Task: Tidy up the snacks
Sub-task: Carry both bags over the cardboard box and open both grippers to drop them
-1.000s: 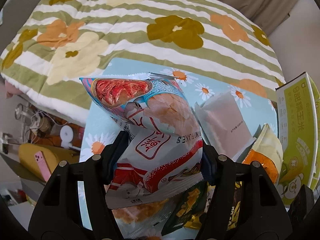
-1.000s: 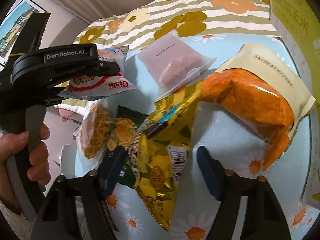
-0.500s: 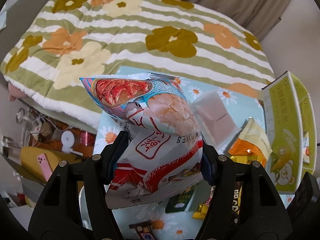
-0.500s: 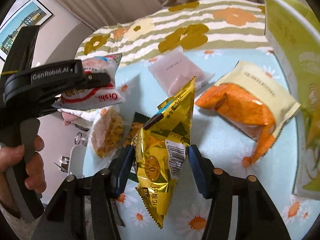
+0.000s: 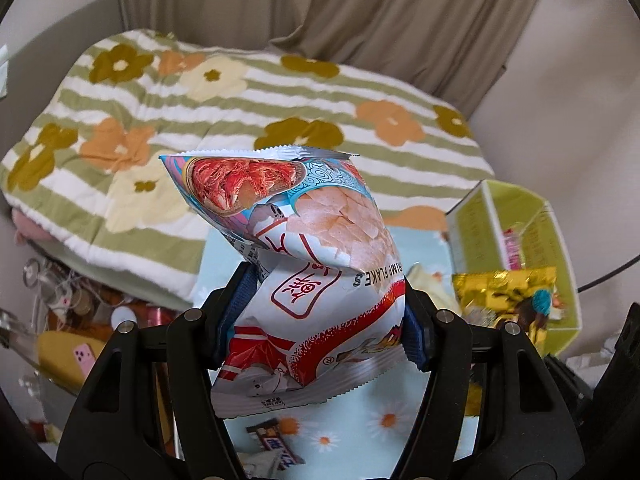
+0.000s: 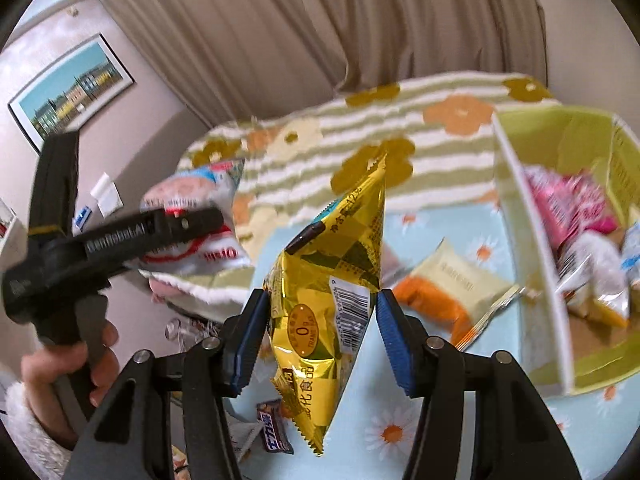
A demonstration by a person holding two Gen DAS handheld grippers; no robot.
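Room: a beige curtain point(image 6: 360, 20) hangs at 12 o'clock, a framed picture point(image 6: 70, 88) sits on the wall at 10 o'clock, and a bed with a striped flower quilt point(image 5: 200, 92) lies just beyond the worktop.
Worktop: a pale blue daisy-print cloth point(image 6: 472, 432) covers it; floor clutter shows past its edge at 8 o'clock in the left wrist view.
Box: a yellow-green carton point(image 6: 532, 264) stands open at 3 o'clock and already holds a pink packet point(image 6: 568, 204) and a few other packets, so the sorting looks partly done.
Left claw: the left claw point(image 5: 320, 316) is clamped on the shrimp flakes bag point(image 5: 316, 280), held in the air well clear of the worktop.
Right claw: the right claw point(image 6: 320, 328) is pinching the gold snack bag point(image 6: 332, 300) by its sides, lifted above the cloth, near the carton but not over it.
Left to do: an orange-and-cream packet point(image 6: 448, 292) lies at 2 o'clock beside the carton, and a small chocolate bar point(image 6: 276, 428) lies at 6 o'clock; both, like the two held bags, appear not yet stowed.
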